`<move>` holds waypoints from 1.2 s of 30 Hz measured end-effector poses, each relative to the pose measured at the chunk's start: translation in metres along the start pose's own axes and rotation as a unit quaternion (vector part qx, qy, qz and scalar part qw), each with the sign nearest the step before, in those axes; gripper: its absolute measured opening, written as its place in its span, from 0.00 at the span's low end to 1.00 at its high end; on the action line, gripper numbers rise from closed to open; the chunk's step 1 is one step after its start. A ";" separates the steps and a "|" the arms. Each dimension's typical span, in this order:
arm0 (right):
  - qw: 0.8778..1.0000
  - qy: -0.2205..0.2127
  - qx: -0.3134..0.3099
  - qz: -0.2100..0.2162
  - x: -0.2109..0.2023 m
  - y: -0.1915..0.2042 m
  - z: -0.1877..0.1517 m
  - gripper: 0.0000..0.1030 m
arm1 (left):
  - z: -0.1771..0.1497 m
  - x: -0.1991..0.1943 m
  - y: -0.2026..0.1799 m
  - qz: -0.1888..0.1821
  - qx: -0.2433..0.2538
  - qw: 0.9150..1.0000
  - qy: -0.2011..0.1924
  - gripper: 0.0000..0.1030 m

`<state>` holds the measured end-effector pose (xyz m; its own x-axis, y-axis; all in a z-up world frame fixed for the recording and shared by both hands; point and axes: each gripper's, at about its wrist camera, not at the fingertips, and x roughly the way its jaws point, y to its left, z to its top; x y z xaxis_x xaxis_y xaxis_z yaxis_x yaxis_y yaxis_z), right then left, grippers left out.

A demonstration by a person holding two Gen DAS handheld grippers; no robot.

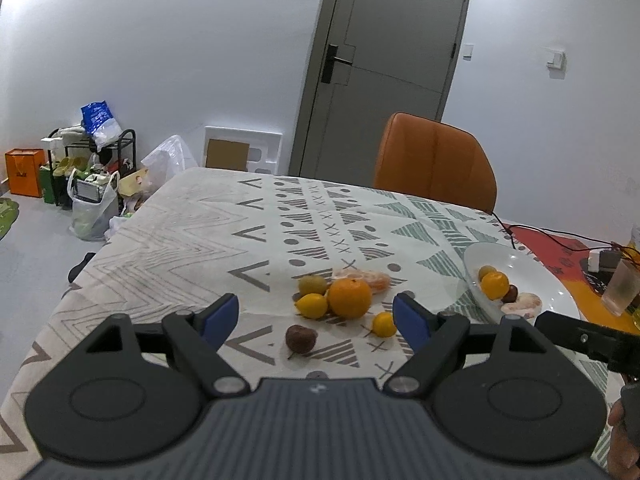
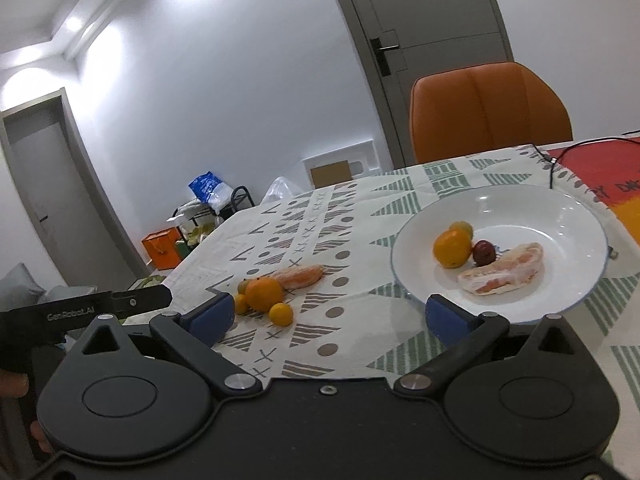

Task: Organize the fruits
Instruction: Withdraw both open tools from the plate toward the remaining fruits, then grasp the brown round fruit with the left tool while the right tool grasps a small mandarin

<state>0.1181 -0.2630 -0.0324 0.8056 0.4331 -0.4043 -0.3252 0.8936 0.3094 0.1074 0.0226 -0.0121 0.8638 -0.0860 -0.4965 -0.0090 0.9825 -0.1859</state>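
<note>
On the patterned tablecloth lies a loose cluster of fruit: a big orange (image 1: 349,297) (image 2: 263,293), a yellow citrus (image 1: 311,305), a greenish fruit (image 1: 313,284), a peeled pomelo segment (image 1: 372,279) (image 2: 299,275), a small kumquat (image 1: 384,324) (image 2: 281,314) and a brown wrinkled fruit (image 1: 301,339). A white plate (image 2: 568,216) (image 1: 548,280) at the right holds an orange (image 2: 452,249), a dark red fruit (image 2: 485,253) and a peeled pomelo piece (image 2: 505,274). My left gripper (image 1: 316,320) stands open just short of the cluster. My right gripper (image 2: 329,315) is open and empty before the plate's near rim.
An orange chair (image 1: 434,160) (image 2: 490,110) stands at the table's far side. A black cable (image 1: 560,236), a small device and a plastic cup (image 1: 621,287) sit at the far right. Bags and a shoe rack (image 1: 94,156) crowd the floor to the left.
</note>
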 end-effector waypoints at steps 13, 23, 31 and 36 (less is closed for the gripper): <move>0.999 0.024 -0.020 0.017 0.029 0.018 -0.002 0.83 | -0.010 0.013 0.020 0.012 -0.015 1.000 0.010 0.80; 0.998 0.041 -0.035 0.007 0.046 0.025 -0.007 0.78 | -0.019 0.038 0.022 -0.007 -0.020 0.999 0.032 0.74; 0.999 0.046 -0.029 -0.004 0.052 0.018 -0.007 0.78 | -0.024 0.059 0.010 -0.023 -0.004 0.999 0.046 0.54; 0.998 0.050 -0.031 -0.005 0.057 0.019 -0.007 0.78 | -0.026 0.069 0.014 -0.025 -0.011 0.998 0.064 0.22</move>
<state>0.1546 -0.2209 -0.0553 0.7570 0.4303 -0.4917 -0.3496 0.9025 0.2516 0.1531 0.0257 -0.0712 0.7917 -0.1569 -0.5904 0.0209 0.9728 -0.2306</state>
